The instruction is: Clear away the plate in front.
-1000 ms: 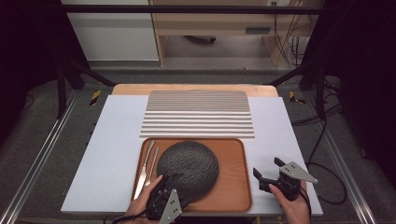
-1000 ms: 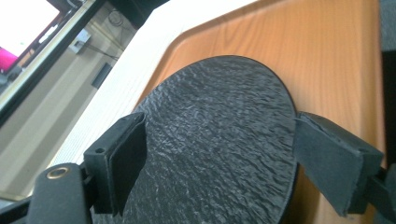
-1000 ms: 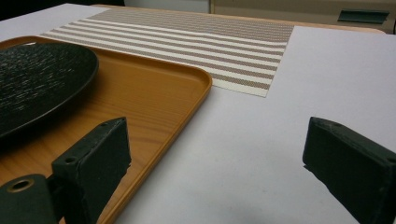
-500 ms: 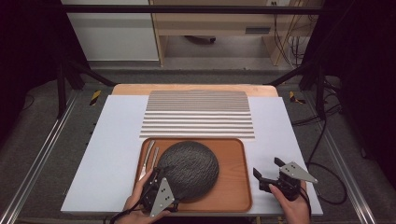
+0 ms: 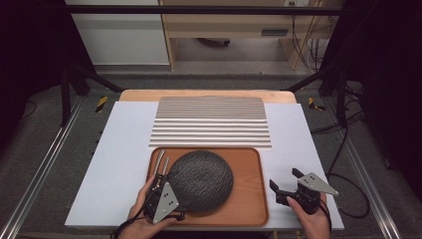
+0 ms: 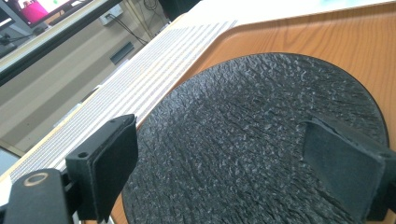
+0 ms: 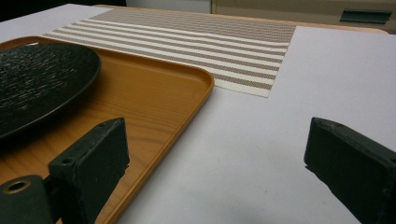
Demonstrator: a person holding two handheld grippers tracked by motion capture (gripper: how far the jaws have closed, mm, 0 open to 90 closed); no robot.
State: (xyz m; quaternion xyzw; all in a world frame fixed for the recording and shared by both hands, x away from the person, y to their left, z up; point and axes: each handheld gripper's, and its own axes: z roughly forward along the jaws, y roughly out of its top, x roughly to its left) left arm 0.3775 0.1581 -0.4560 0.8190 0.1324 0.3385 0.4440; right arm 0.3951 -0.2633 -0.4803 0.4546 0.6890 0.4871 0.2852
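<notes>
Over the black plate [image 5: 201, 179], left claw [image 5: 161, 181] now farther left, wider.

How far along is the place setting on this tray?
Done: the dark textured plate sits on the wooden tray, with cutlery beside it. In hand: the left claw, jaws just opening, hovers at the plate's near edge with nothing gripped. Left: the striped placemat holds nothing yet; the right claw waits open.

A round, dark, rough-textured plate [image 5: 201, 179] lies on a rectangular orange-brown wooden tray [image 5: 249, 196]; the left gripper [image 5: 160, 185] hovers at the plate's left edge, its jaws having just been opening. The right gripper [image 5: 284, 179] rests apart, right of the tray.
</notes>
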